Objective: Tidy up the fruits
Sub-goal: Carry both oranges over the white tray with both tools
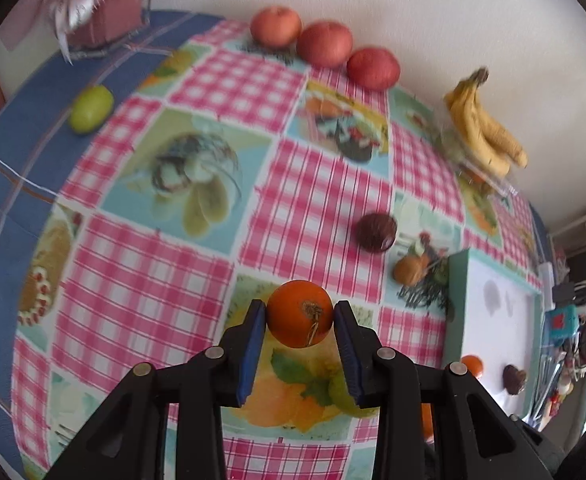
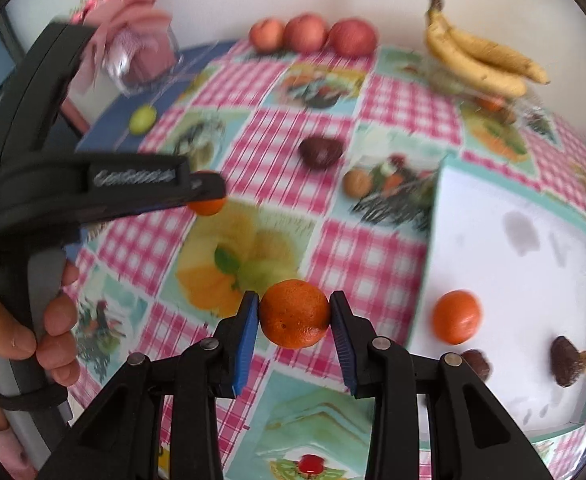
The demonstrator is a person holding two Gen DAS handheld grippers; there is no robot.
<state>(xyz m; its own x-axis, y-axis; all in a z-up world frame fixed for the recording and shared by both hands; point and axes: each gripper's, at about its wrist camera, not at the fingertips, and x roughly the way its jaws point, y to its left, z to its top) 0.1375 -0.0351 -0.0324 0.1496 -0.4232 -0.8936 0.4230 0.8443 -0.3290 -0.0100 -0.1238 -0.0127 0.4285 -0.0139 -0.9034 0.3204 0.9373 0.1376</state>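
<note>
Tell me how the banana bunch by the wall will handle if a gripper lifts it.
The banana bunch is long and curved, so it would likely swing or tilt if gripped off-centre. Its brown-speckled skin suggests ripe, soft fruit that may bruise. It looks joined at the stem, probably lifting as one.

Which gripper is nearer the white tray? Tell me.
Right. The right gripper, shut on an orange, hangs just beside the white tray. The left gripper, holding another orange, is farther out over the tablecloth.

The pink bouquet (image 2: 133, 32) is motion-blurred, and the dark fruit (image 2: 477, 362) sits half hidden behind the gripper arm.
</note>
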